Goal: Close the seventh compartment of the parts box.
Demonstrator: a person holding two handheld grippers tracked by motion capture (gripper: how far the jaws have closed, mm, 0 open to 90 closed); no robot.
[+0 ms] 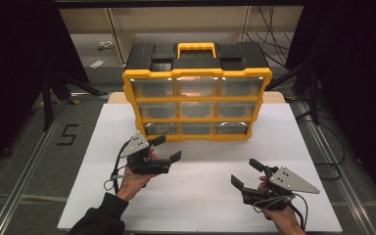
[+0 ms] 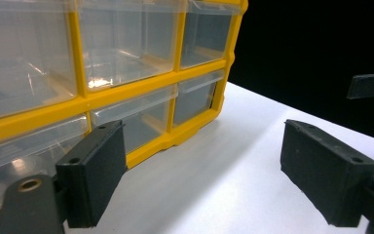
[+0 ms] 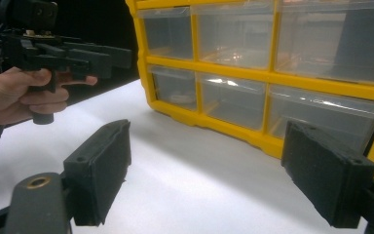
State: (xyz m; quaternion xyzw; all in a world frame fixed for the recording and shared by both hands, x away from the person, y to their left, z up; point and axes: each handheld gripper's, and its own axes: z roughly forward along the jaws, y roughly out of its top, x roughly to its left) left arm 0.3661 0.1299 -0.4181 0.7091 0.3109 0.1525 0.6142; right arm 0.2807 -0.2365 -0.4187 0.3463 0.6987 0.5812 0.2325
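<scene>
From the high view, a yellow-and-black drawer cabinet (image 1: 197,93) stands upright at the far middle of the white bench (image 1: 200,205), its clear drawers facing the person, which puts every drawer front within reach of both hands. The left gripper (image 1: 169,148) hovers just in front of the bottom-left drawer (image 1: 162,128), near it but apart from it; the right gripper (image 1: 245,173) hangs lower and farther back, well apart from the cabinet. Both seem poised for a drawer pull, the left one likely first.

In the left gripper view, the two black fingers (image 2: 95,175) stand wide apart with only bare bench between them. They hold nothing and touch nothing. The cabinet's lower drawers (image 2: 136,114) lie just ahead and to the left, so the gripper is angled along the cabinet's front.

In the right gripper view, the fingers (image 3: 100,170) are likewise spread wide and empty, over the bench. The cabinet fills the upper right, with its bottom row (image 3: 231,100) ahead, and the other hand (image 3: 17,95) with its gripper shows at the left.
</scene>
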